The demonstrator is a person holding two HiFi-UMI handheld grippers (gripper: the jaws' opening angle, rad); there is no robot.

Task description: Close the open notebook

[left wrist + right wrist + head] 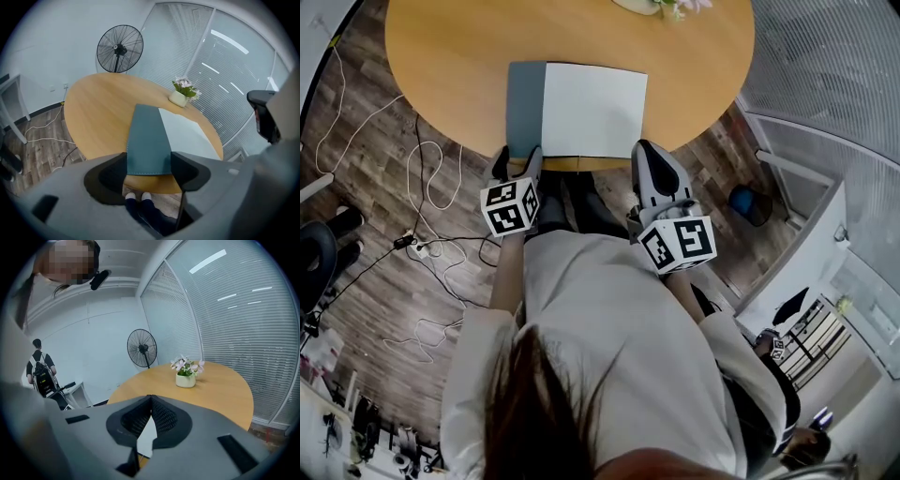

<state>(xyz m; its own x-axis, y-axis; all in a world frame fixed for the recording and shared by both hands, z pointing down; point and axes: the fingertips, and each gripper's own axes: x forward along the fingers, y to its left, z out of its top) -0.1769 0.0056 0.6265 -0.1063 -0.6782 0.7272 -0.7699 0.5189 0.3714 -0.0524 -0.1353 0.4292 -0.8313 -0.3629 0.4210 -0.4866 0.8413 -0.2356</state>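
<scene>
In the head view, a round wooden table (441, 56) fills the top. The open notebook (591, 108) lies flat at the table's near edge, at about 12 o'clock. Its teal cover is at 9 o'clock and its white page is at 3 o'clock. The left gripper (517, 161) is at the book's 7 o'clock corner. The right gripper (642, 148) is at the 5 o'clock corner. White cables (431, 187) lie on the floor at 9 o'clock.

In the left gripper view, the left gripper (149, 164) has its jaws wide apart. The teal cover of the notebook (147, 136) shows in the gap. I cannot tell if they touch it. A flower pot (183, 96) stands at 1 o'clock and a fan (120, 49) at 11 o'clock.

In the right gripper view, the right gripper (150, 399) has its tips pressed together, with nothing seen between them. A bit of white page (146, 434) shows under them. The flower pot (186, 373) sits just past 12 o'clock.
</scene>
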